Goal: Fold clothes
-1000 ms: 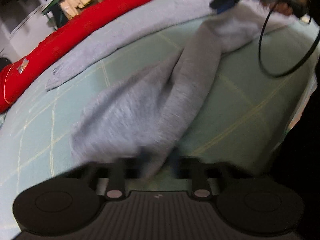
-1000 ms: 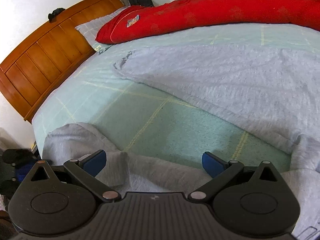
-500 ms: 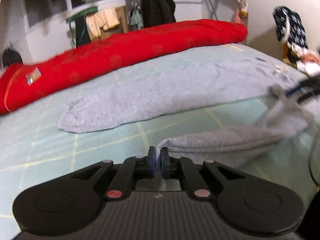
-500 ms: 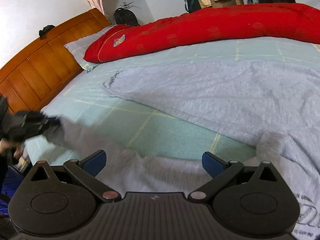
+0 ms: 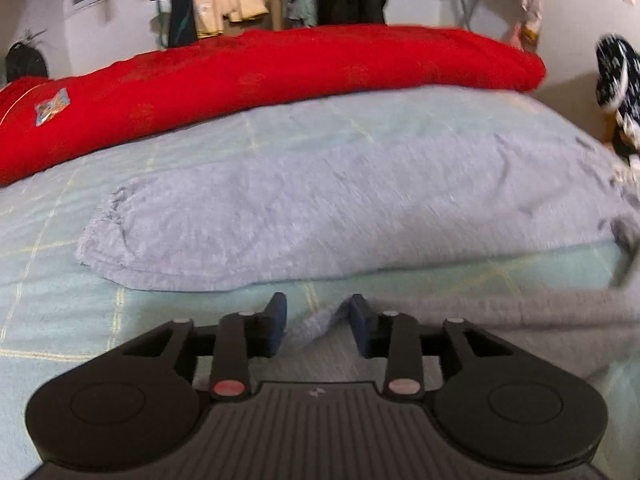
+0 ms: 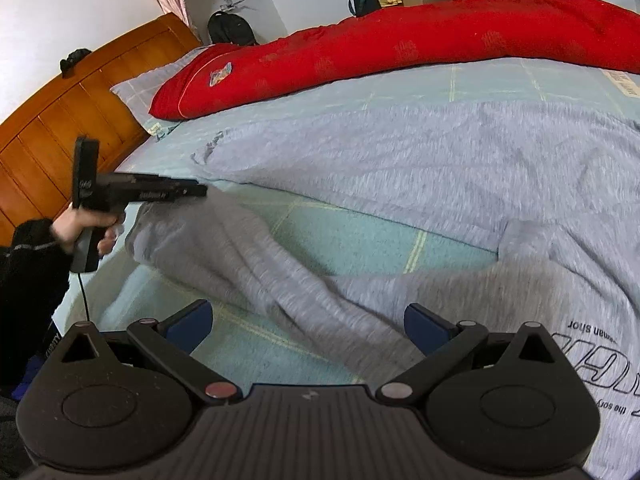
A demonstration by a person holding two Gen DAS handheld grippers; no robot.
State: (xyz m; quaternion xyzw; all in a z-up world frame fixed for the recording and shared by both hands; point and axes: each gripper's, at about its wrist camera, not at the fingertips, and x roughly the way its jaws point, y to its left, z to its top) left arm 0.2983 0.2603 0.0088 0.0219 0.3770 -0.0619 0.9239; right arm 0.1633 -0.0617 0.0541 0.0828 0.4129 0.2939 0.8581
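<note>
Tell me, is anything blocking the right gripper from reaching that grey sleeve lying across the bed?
Nothing visible. The grey sleeve runs over the green sheet straight in between the wide-open fingers of the right gripper. The left gripper is at the sleeve's far cuff end, well off to the side.

Each fisheye view looks forward and downward along its own gripper, low and close over the bed (image 5: pixel 60 288). The left wrist view faces straight across the mattress toward the red bolster (image 5: pixel 280 68) and the hanging clothes on the far wall. The right wrist view angles more toward the wooden headboard (image 6: pixel 80 96). Both share the bolster, the grey garment (image 6: pixel 400 168) and the green sheet.
</note>
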